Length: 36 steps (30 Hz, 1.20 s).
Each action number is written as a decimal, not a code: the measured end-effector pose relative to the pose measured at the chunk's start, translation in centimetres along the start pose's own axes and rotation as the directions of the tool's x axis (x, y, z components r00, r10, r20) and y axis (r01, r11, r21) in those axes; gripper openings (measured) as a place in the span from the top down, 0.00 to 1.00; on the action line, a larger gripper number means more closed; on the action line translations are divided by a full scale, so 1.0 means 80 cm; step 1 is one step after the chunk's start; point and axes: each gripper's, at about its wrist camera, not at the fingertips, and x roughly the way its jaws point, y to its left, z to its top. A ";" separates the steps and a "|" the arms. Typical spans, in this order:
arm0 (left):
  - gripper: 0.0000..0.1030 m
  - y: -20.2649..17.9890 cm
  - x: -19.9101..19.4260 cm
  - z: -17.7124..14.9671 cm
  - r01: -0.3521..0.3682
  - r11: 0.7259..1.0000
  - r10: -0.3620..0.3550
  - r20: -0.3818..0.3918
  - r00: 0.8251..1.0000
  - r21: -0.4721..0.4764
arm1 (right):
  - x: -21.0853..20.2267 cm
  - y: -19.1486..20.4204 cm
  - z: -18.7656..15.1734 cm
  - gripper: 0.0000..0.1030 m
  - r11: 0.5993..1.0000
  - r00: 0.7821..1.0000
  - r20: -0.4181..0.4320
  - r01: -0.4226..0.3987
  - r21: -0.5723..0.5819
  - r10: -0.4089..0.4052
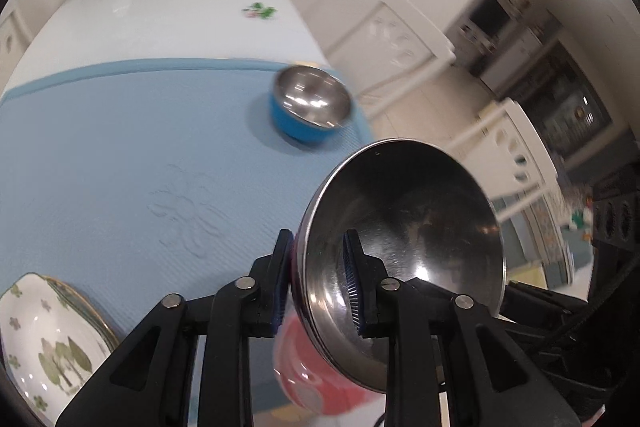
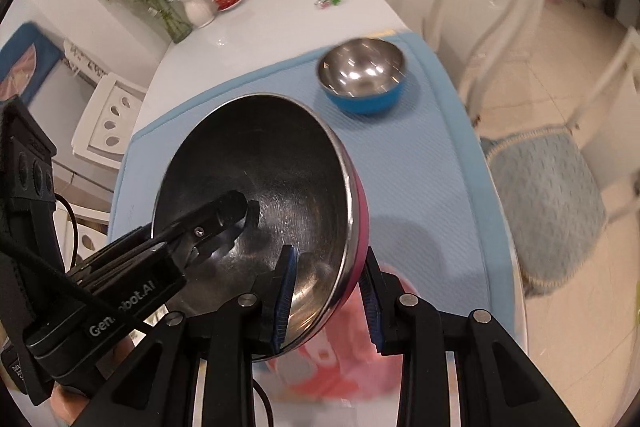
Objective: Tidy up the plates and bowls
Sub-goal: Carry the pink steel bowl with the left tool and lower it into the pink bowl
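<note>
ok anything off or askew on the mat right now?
Only the pink bowl: it is off the blue mat, tipped steeply, with both the left gripper and right gripper pinching its rim. The blue bowl sits upright, and the plates are stacked. No spills seen.

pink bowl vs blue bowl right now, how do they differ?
Colour: the pink bowl has a pink outside, the blue bowl a blue one.
Pose: the pink bowl is tilted and off the mat; the blue bowl sits upright on it.
Grip: the left gripper and right gripper each straddle the pink bowl's rim; nothing touches the blue bowl.
Shared: both have shiny steel insides and look empty.
</note>
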 end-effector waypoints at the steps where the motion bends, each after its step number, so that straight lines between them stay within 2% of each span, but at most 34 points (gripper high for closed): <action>1: 0.79 -0.010 -0.001 -0.009 -0.006 1.000 0.006 -0.002 1.000 0.022 | -0.003 -0.006 -0.010 0.70 1.000 1.000 -0.002 -0.011 -0.005 0.011; 10: 0.79 -0.033 0.017 -0.081 -0.007 1.000 0.010 -0.105 0.994 0.030 | 0.016 -0.047 -0.087 0.70 0.999 0.991 -0.134 -0.014 0.046 0.020; 17: 0.79 -0.031 0.031 -0.110 -0.020 0.999 0.024 -0.159 0.987 0.026 | 0.037 -0.061 -0.107 0.70 0.998 0.981 -0.191 -0.007 0.055 0.017; 26: 0.79 -0.018 0.044 -0.113 -0.040 0.999 0.038 -0.196 0.980 -0.003 | 0.052 -0.065 -0.106 0.70 0.998 0.975 -0.223 -0.013 0.054 0.025; 30: 0.79 -0.013 0.047 -0.113 -0.039 0.999 0.036 -0.207 0.978 -0.009 | 0.049 -0.054 -0.105 0.70 0.998 0.980 -0.188 0.063 -0.012 -0.064; 33: 0.76 -0.013 0.045 -0.107 -0.066 0.998 0.069 -0.183 0.981 0.019 | 0.049 -0.053 -0.102 0.70 0.997 0.980 -0.185 0.067 -0.027 -0.070; 34: 0.76 -0.012 0.041 -0.102 -0.095 0.995 0.100 -0.162 0.982 0.038 | 0.050 -0.055 -0.102 0.70 0.998 0.980 -0.188 0.063 -0.021 -0.066; 36: 0.75 -0.007 0.033 -0.094 -0.103 0.993 0.109 -0.135 0.985 0.051 | 0.048 -0.060 -0.100 0.70 0.998 0.980 -0.185 0.067 -0.016 -0.069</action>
